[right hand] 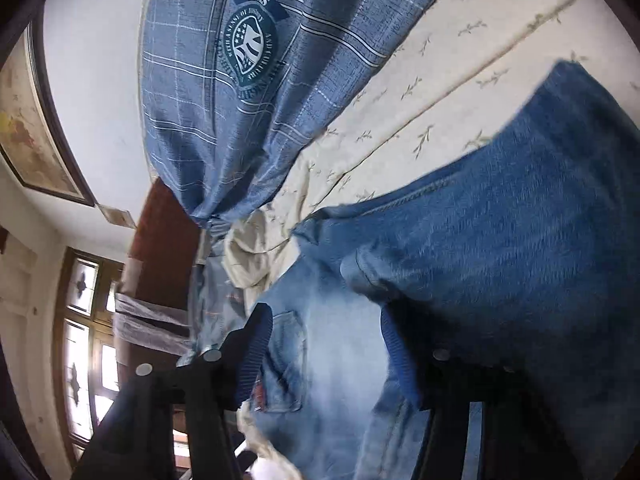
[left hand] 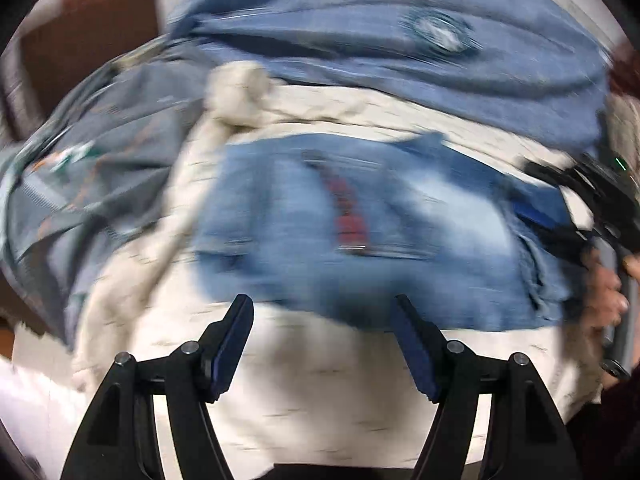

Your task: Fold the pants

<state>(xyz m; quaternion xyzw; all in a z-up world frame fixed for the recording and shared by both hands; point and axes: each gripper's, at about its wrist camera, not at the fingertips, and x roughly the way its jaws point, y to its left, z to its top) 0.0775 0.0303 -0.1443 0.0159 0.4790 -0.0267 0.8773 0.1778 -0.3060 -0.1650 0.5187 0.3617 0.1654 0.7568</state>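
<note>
My left tool (left hand: 324,340) hangs wide apart with nothing between its fingers, just above the cream sheet (left hand: 312,408) of the bed; the view is smeared by blur. Just ahead lie the jeans (left hand: 360,240), bunched on the sheet, a red tag showing near their middle. At the right edge a hand (left hand: 604,296) grips my right tool's black frame. My right tool (right hand: 326,348) is spread too, denim lying between and over its fingers, but I cannot tell whether it pinches anything. The jeans (right hand: 500,260) fill that view's right side. Farther off sits a blue plaid quilt (right hand: 224,80) with a round crest, then a white wall (right hand: 96,72).
</note>
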